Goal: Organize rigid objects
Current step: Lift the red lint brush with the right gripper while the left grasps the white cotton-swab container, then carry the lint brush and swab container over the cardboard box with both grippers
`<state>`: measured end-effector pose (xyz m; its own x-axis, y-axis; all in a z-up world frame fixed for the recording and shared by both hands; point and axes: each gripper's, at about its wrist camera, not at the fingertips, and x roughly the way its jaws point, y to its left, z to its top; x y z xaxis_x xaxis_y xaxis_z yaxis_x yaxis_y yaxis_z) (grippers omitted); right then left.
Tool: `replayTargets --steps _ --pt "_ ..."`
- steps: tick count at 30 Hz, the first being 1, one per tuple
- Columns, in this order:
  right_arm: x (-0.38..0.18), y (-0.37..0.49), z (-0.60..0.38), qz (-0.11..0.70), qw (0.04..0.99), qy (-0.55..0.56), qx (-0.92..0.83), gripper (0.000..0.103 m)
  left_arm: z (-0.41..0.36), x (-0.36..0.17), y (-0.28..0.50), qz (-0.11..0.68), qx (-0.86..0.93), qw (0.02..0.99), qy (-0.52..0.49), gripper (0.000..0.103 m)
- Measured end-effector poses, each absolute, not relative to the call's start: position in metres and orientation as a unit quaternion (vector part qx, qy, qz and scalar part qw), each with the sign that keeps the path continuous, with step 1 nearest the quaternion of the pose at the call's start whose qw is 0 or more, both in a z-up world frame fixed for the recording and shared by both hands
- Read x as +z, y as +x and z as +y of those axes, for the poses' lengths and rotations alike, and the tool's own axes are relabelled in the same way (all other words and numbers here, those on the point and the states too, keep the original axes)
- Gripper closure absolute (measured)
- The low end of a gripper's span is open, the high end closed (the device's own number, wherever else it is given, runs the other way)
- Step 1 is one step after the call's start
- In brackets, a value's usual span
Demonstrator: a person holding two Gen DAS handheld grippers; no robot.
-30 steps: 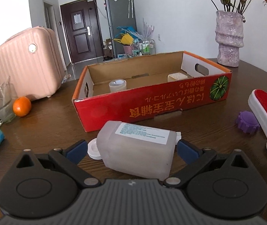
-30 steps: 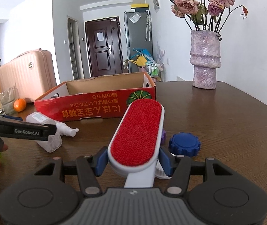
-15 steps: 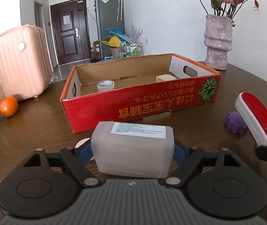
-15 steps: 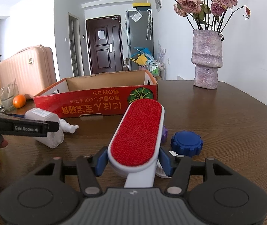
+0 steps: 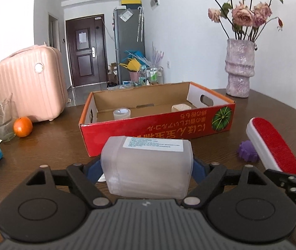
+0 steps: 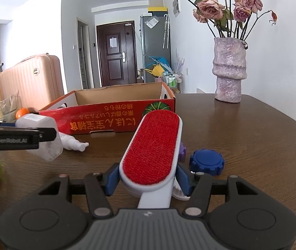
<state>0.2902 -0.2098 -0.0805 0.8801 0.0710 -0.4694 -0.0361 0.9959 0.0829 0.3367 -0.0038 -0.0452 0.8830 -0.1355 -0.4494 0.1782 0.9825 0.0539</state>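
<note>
left claw: clenched on the frosted plastic bottle, blue pads against both its ends; it closed onto the bottle within this last second.
bottle axis: long axis runs left-right across my claw, label side up; the right wrist view shows it clear of the counter.
right claw: grasping the red lint brush at the neck, where head meets white handle.
brush axis: points straight away from me toward the far side, red face up, head tilted up off the counter.
key relation: red cardboard box sits straight ahead on the far side of both claws, its open top higher than the bottle looks from here; the near wall has to be cleared.
nearer hand: left, I judge; the bottle is just short of the box's near wall, and the brush tip lines up with the box's right end.
box contents: tape roll at left, pale block at right, middle bare.
loose items: blue gear-edged cap and purple gear piece on the counter right of the brush.
next, my guess: bottle goes up and forward into the middle of the box.
</note>
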Motion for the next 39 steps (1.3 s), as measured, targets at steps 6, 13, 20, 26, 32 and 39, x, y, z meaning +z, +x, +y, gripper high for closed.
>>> replayTargets --steps 6,13,20,26,32,39 --pt "-0.08 0.288 -0.209 0.239 0.97 0.035 0.031 0.046 -0.001 -0.036 0.32 0.215 -0.07 0.974 0.028 0.019" --pt "-0.076 0.283 -0.207 0.228 0.972 0.031 0.038 0.046 0.002 -0.028 0.298 0.205 -0.061 0.977 0.011 0.02" --pt "-0.069 0.278 -0.203 0.22 0.974 0.03 0.05 0.046 0.003 -0.02 0.277 0.192 -0.063 0.979 -0.001 0.02" --pt "-0.06 0.277 -0.199 0.217 0.974 0.031 0.064 0.046 0.004 -0.014 0.275 0.189 -0.056 0.98 -0.009 0.02" --pt "-0.051 0.28 -0.192 0.213 0.974 0.027 0.076 0.046 0.007 -0.007 0.277 0.184 -0.053 0.981 -0.017 0.02" --pt "-0.037 0.293 -0.187 0.206 0.975 0.024 0.085 0.046 0.006 0.004 0.287 0.177 -0.05 0.983 -0.023 0.02"
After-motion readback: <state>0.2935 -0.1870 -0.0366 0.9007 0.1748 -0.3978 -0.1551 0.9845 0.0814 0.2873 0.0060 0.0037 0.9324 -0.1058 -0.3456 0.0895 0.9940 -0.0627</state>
